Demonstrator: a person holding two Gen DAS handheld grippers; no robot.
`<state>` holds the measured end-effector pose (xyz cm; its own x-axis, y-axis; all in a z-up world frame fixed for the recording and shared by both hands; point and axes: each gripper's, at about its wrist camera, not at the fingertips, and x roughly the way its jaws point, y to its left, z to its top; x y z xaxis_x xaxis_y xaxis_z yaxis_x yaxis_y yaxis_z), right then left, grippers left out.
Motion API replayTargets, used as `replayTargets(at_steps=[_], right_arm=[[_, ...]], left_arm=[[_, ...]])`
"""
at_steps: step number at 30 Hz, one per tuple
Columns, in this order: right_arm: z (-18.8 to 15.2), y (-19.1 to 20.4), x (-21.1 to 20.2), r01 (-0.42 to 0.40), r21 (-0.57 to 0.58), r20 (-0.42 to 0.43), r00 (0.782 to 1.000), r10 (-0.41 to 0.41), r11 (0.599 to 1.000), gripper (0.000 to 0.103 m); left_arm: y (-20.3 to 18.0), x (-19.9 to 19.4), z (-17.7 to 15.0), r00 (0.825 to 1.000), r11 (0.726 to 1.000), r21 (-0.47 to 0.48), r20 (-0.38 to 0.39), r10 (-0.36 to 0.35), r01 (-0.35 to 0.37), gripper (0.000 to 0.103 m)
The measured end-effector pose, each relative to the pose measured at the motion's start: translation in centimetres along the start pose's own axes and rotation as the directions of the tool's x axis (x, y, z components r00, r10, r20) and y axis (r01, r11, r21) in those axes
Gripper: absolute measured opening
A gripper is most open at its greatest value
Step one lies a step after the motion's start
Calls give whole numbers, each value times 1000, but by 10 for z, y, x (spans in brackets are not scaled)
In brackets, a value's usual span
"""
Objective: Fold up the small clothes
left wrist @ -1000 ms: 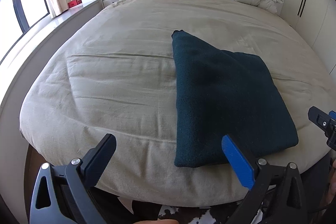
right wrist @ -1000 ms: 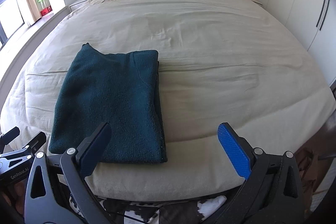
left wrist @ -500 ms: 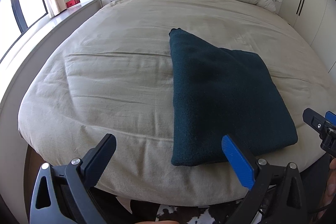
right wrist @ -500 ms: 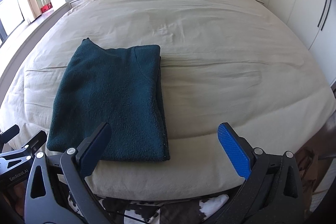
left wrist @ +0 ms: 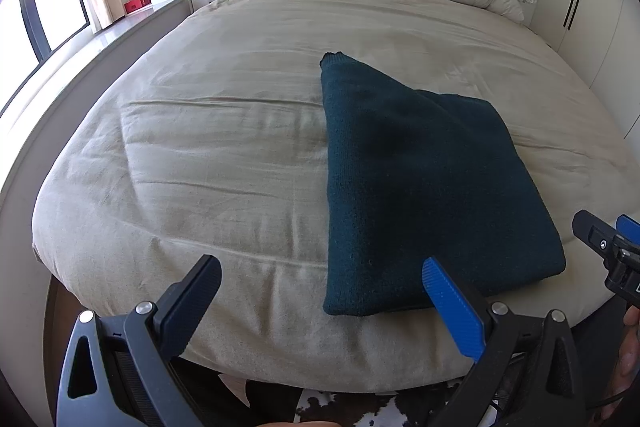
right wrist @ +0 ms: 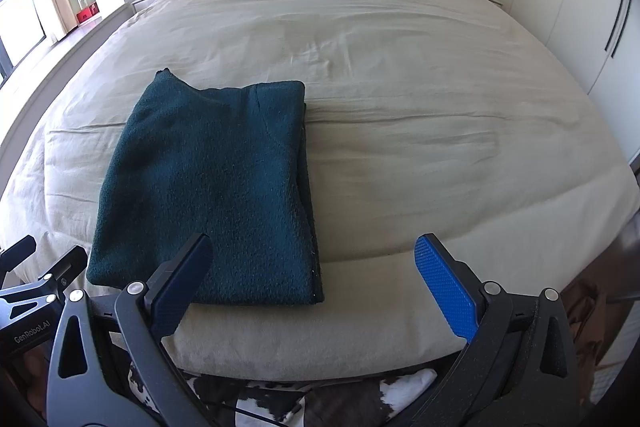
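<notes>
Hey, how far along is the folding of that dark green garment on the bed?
Done: the dark green garment lies folded in a flat, roughly rectangular stack near the foot of the bed, layered edges showing on its right side. In hand: nothing; the left claw and right claw are both open and off the cloth. Left: perhaps one more fold or tidying; no other clothes show.

A dark teal knit garment (right wrist: 208, 195) lies folded flat near the bed's (right wrist: 400, 107) foot edge.
</notes>
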<state>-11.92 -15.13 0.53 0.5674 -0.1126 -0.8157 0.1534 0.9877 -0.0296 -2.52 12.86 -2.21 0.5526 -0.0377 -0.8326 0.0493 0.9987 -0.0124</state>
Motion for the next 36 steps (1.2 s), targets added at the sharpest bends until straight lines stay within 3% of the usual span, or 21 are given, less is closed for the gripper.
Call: replayTargets(at_steps=[36], right_arm=[[-3,3,2,4,1,-4,1000,-4,1000,103]], left_arm=[[-1,2,-1,1000,1000,2,-5,-7,7,103]])
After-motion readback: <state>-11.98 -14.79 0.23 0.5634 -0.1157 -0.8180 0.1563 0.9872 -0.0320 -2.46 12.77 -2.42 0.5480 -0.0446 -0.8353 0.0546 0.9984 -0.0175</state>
